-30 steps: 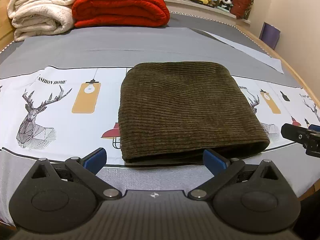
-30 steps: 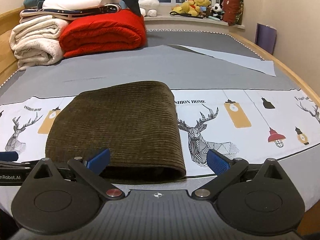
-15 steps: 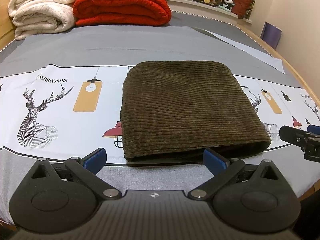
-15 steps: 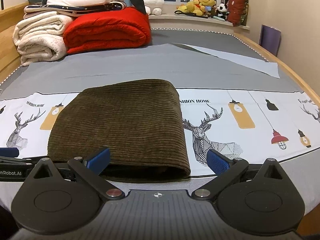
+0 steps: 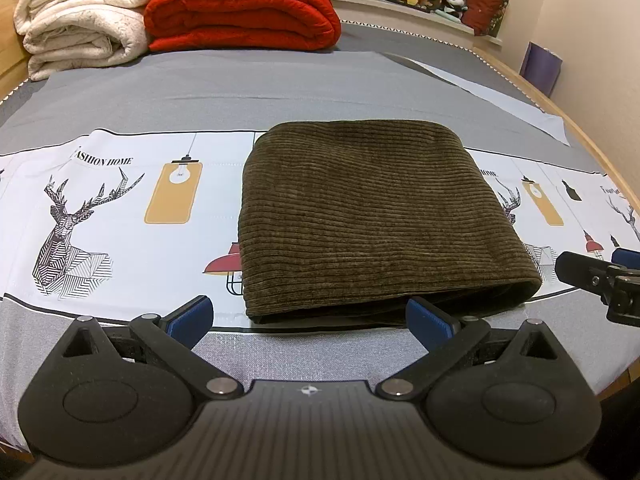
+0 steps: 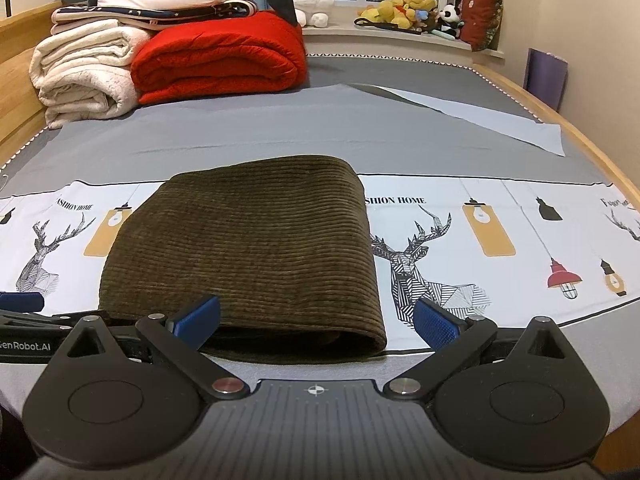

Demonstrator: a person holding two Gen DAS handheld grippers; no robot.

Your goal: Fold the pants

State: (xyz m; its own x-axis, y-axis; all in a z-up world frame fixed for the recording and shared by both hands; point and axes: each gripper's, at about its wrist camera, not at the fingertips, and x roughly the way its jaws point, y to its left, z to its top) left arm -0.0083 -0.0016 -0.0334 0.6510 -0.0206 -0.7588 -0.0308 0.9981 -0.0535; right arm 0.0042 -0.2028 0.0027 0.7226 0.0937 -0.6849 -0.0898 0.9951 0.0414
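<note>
The left gripper (image 5: 308, 314) has a matte black body with a ribbed grey centre panel carrying a small white crosshair mark. Two round black housings with circular recesses flank it, each topped by a triangular cut-out and a small silver screw. Black linkage arms with silver pivot rivets run to blue, finely textured pads (image 5: 191, 314). The right gripper (image 6: 316, 320) is built the same, with one reddish rivet on its left arm. The left gripper's side, at the left edge of the right view, bears white lettering "enRobot.AI"

Olive corduroy pants (image 5: 372, 216), folded rectangle, flat on bed
</note>
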